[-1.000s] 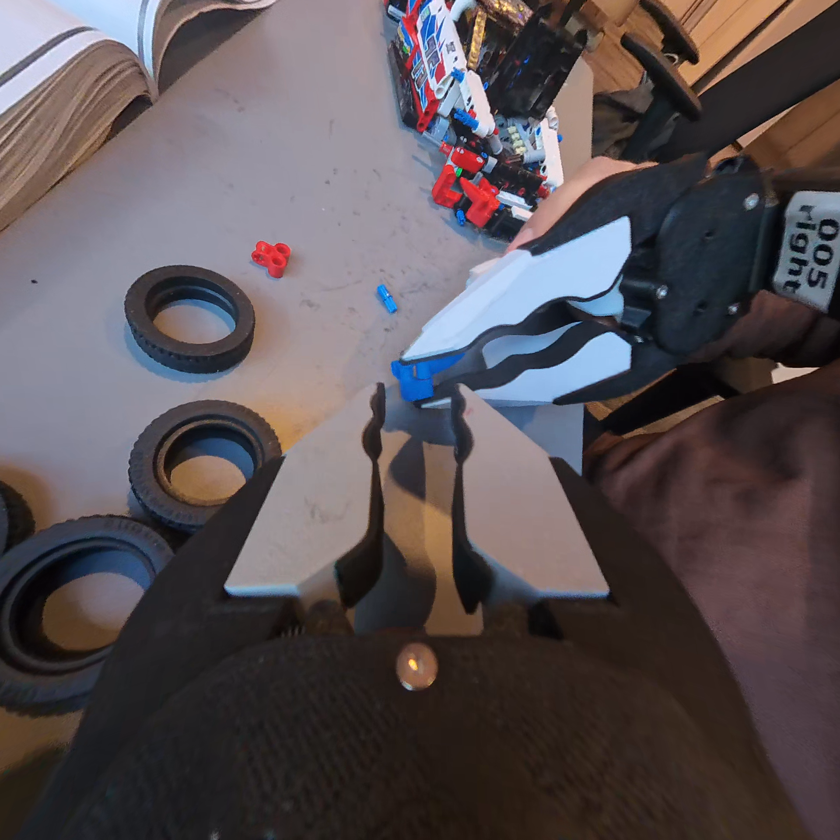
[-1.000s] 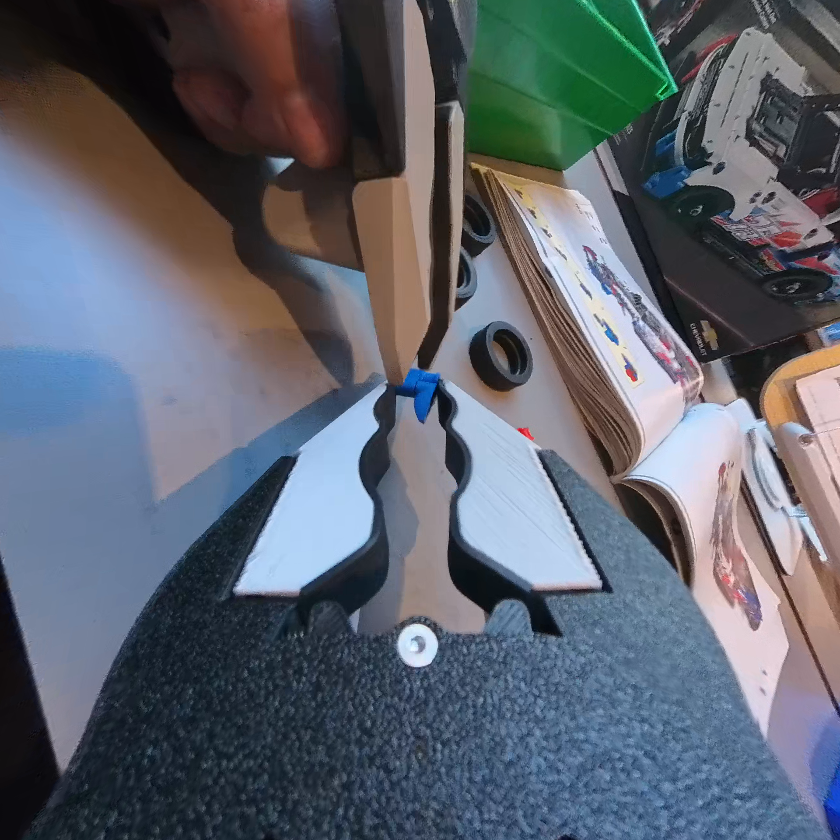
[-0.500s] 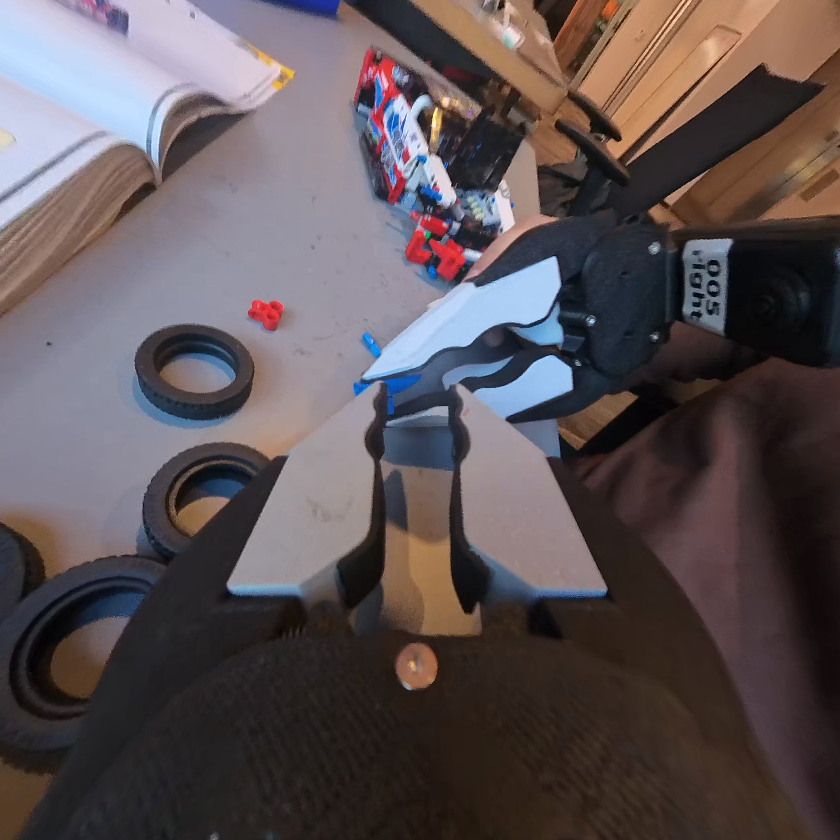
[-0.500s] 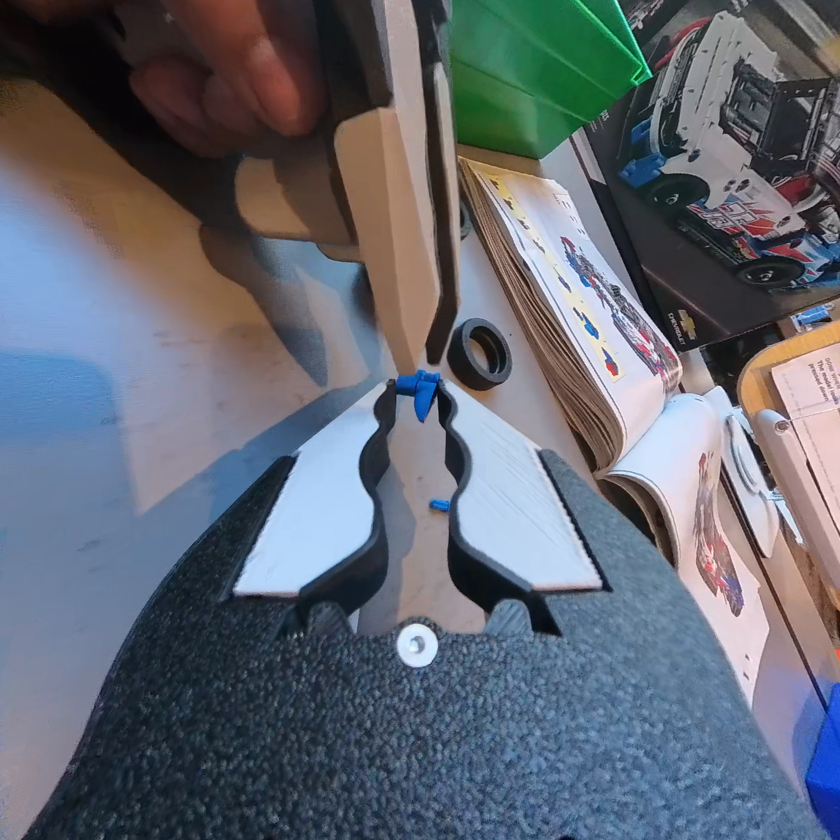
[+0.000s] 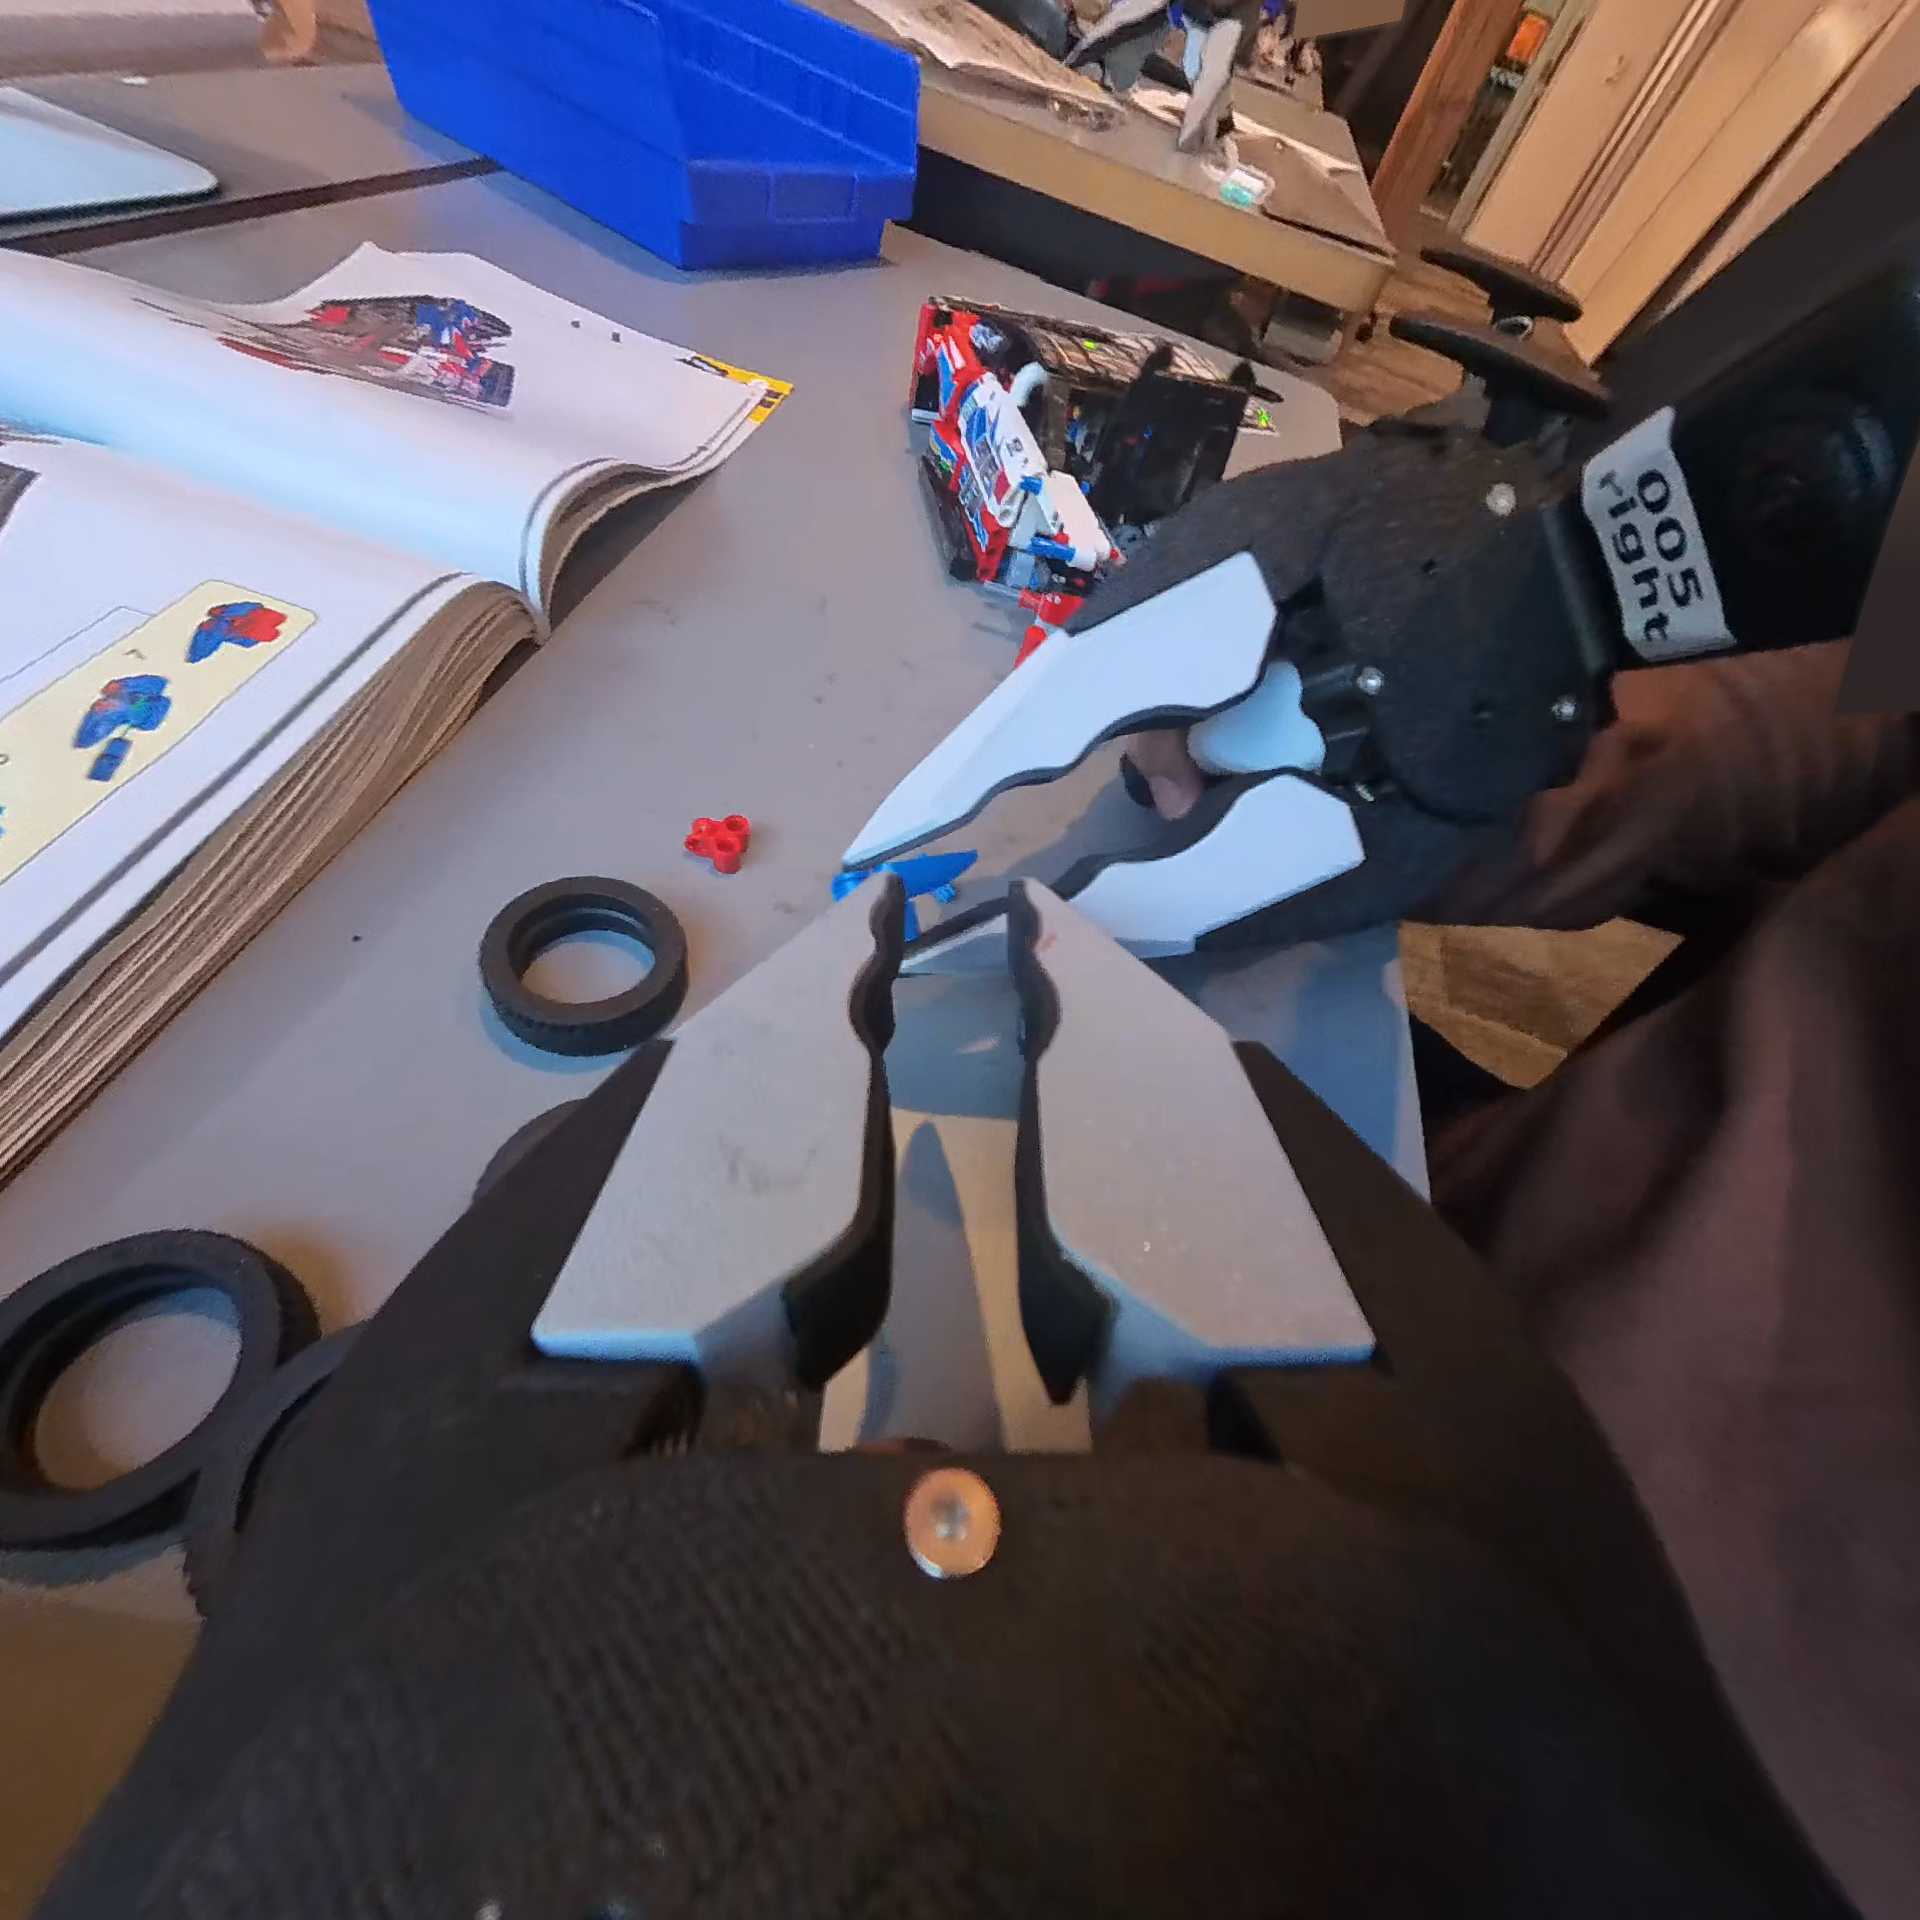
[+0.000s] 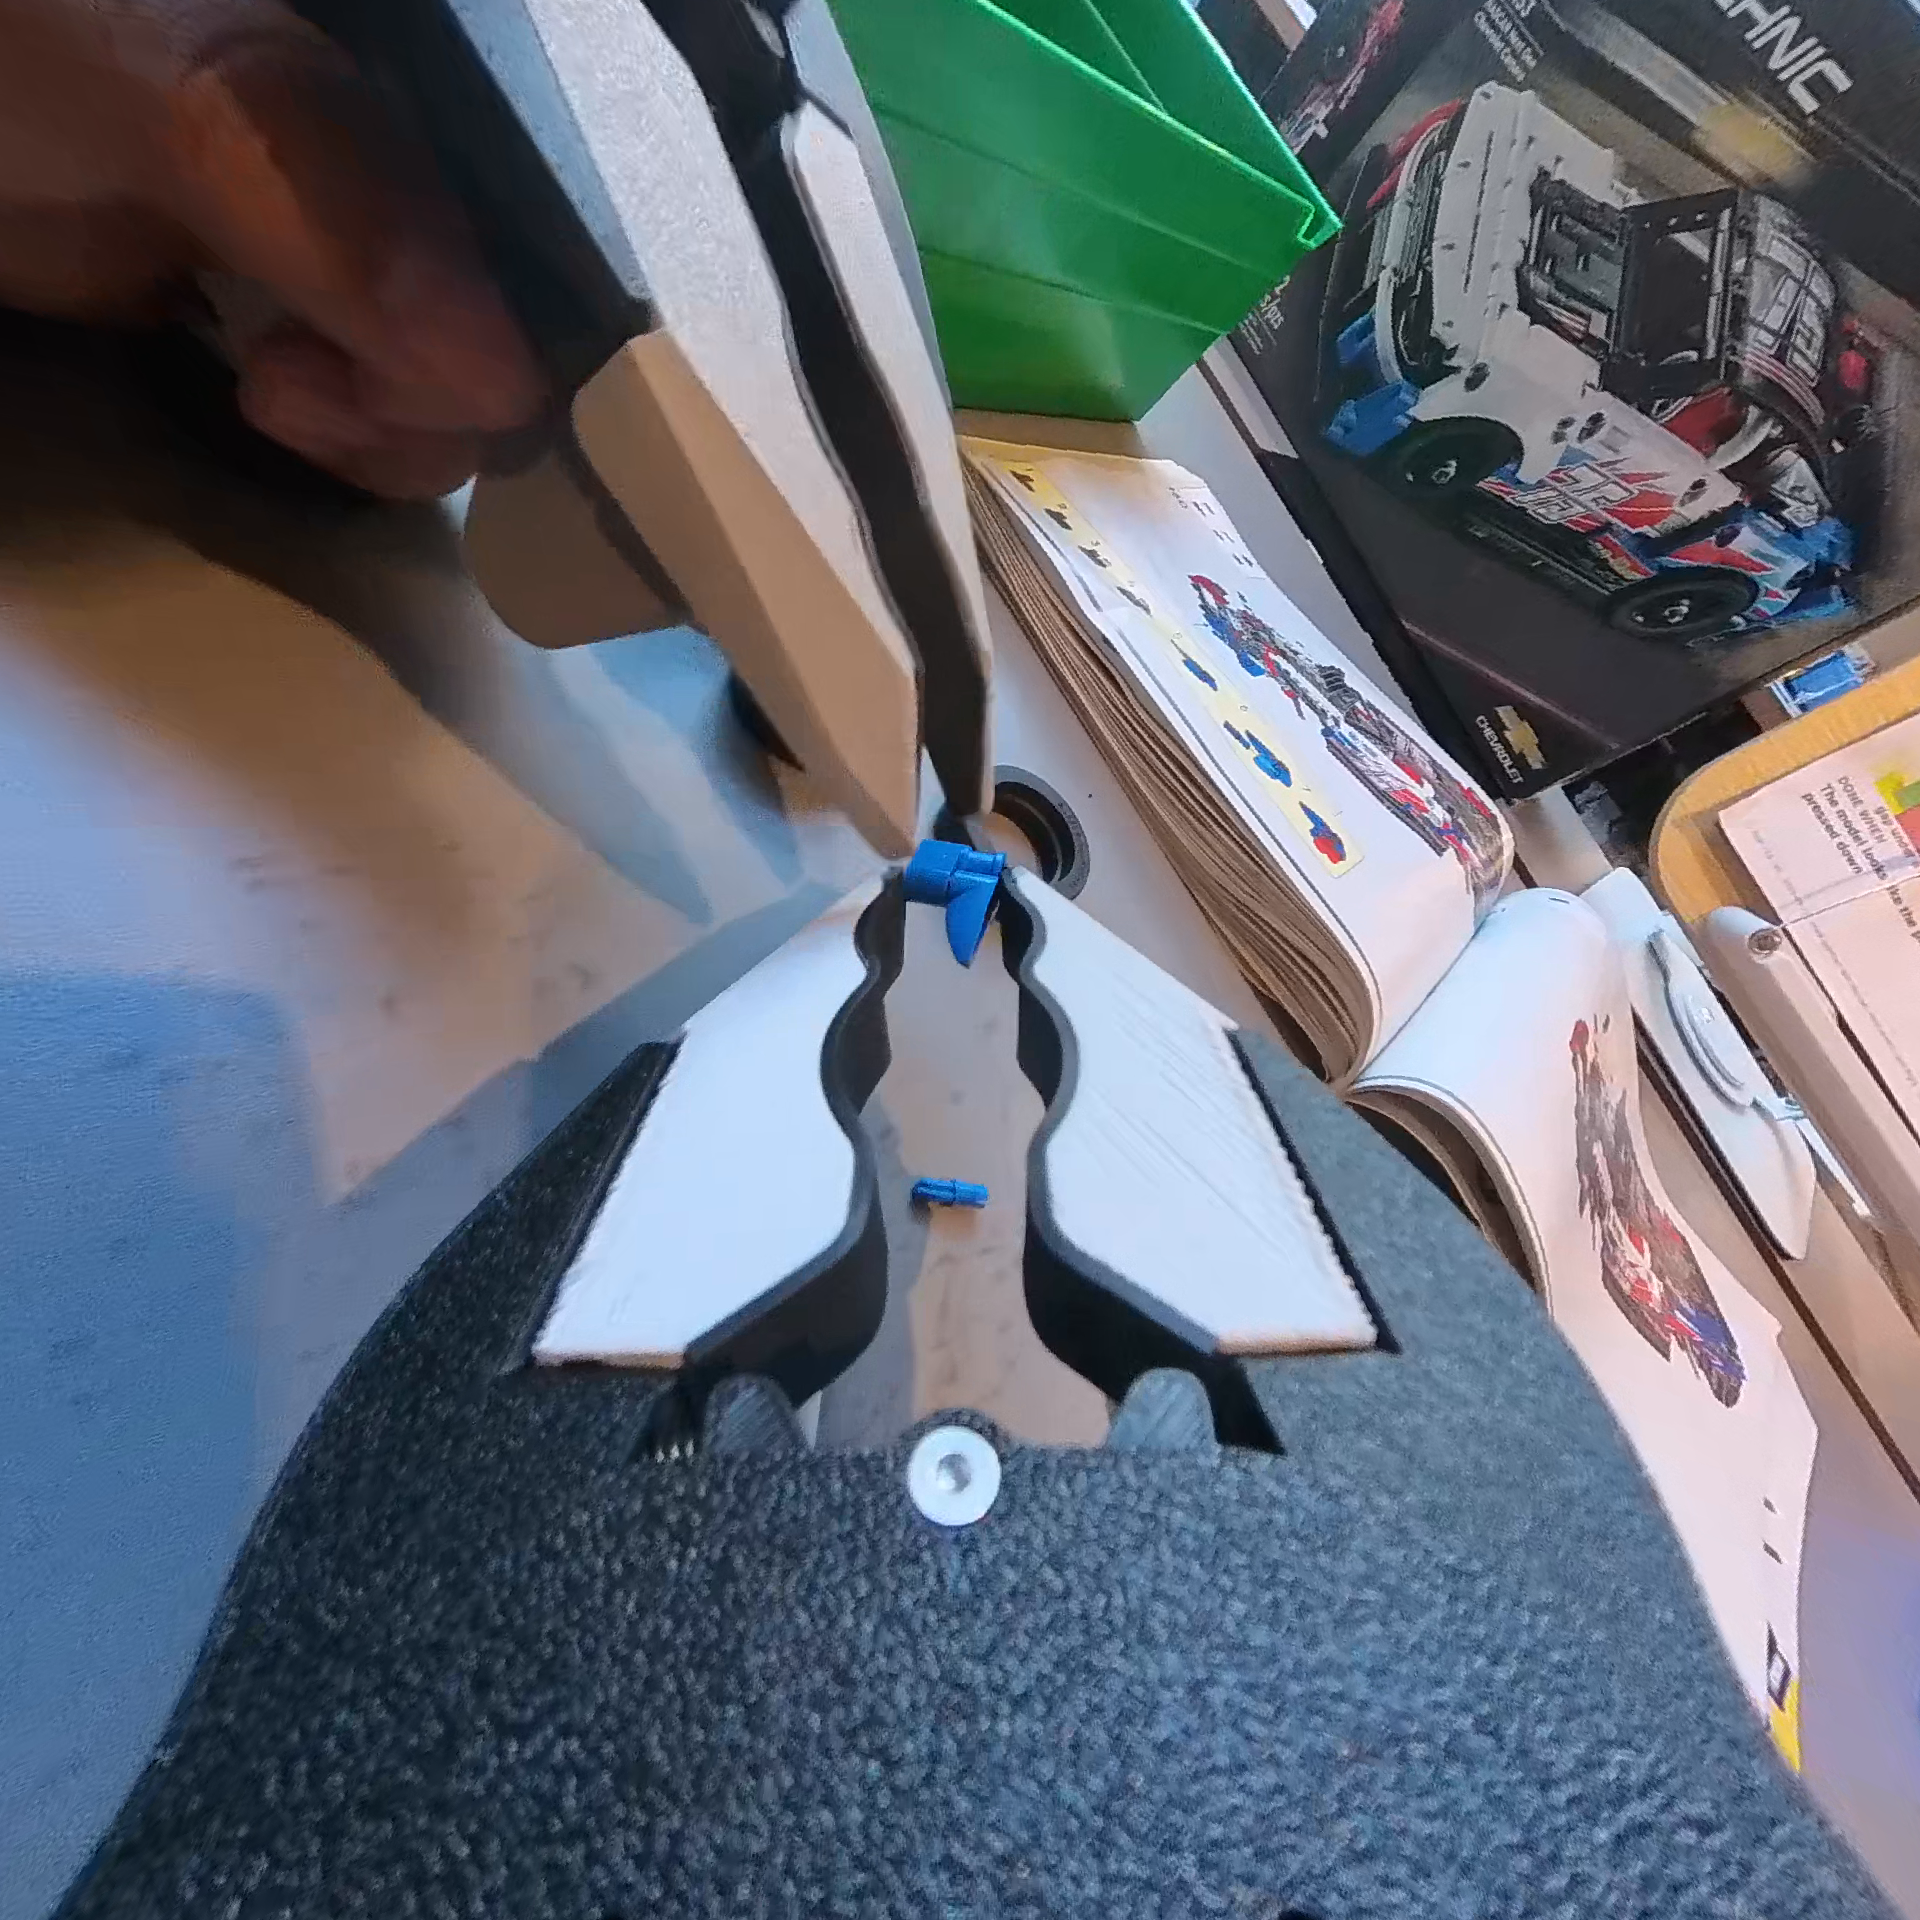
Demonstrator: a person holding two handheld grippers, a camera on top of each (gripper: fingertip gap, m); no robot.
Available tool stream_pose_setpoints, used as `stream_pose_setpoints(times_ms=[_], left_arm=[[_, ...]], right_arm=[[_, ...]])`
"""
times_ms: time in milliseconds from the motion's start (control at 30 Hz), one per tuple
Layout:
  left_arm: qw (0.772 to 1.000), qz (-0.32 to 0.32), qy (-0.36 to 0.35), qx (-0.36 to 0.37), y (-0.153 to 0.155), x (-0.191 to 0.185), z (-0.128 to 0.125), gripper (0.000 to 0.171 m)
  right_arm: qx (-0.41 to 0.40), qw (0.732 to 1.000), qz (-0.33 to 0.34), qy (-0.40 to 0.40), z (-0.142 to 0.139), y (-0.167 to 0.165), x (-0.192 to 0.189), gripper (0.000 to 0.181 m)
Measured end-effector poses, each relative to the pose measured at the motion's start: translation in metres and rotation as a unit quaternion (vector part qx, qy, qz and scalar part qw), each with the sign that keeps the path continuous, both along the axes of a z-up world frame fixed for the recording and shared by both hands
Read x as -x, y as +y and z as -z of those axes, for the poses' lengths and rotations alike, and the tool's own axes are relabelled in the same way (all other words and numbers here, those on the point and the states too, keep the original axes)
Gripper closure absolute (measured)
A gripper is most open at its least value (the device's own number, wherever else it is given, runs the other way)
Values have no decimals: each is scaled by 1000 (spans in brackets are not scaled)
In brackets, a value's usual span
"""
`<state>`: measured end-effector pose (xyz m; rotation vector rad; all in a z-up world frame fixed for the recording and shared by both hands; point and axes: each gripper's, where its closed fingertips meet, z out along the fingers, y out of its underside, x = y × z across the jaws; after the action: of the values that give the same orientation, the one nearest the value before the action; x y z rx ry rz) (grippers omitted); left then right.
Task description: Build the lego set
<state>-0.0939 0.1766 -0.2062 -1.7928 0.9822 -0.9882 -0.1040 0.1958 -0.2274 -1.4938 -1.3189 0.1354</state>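
My right gripper is shut on a small blue lego piece, held at its fingertips above the grey table. In the left wrist view the right gripper comes in from the right with the blue piece. My left gripper is narrowly open with nothing between its fingers. Its left fingertip is right at the blue piece. In the right wrist view the left gripper comes down from above onto the piece. A partly built red, white and black car model stands at the far side of the table.
A loose blue pin and a red connector lie on the table. Black tyres lie to the left. An open instruction book, a blue bin, a green bin and the set's box surround the area. The tips of both grippers are at nearly the same place. The right tips stand about 6 centimetres off the red connector.
Both grippers have risen and tilted together, fingertips still meeting at the blue piece. The right gripper keeps its hold. The blue pin on the table now shows between the right fingers.
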Motion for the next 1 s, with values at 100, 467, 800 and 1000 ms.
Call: stream_pose_setpoints(times_ms=[100, 467, 800, 1000], left_arm=[[1000, -9, -13, 9, 4, 4, -2, 157], [1000, -12, 17, 14, 5, 3, 7, 154], [999, 18, 22, 26, -3, -2, 10, 145], [999, 31, -6, 9, -9, -3, 0, 142]], right_arm=[[-1, 1000, 1, -2, 0, 0, 0, 163], [4, 1000, 14, -28, 9, 1, 0, 163], [-178, 977, 7, -119, -9, -1, -2, 164], [-225, 966, -23, -123, -20, -9, 0, 164]])
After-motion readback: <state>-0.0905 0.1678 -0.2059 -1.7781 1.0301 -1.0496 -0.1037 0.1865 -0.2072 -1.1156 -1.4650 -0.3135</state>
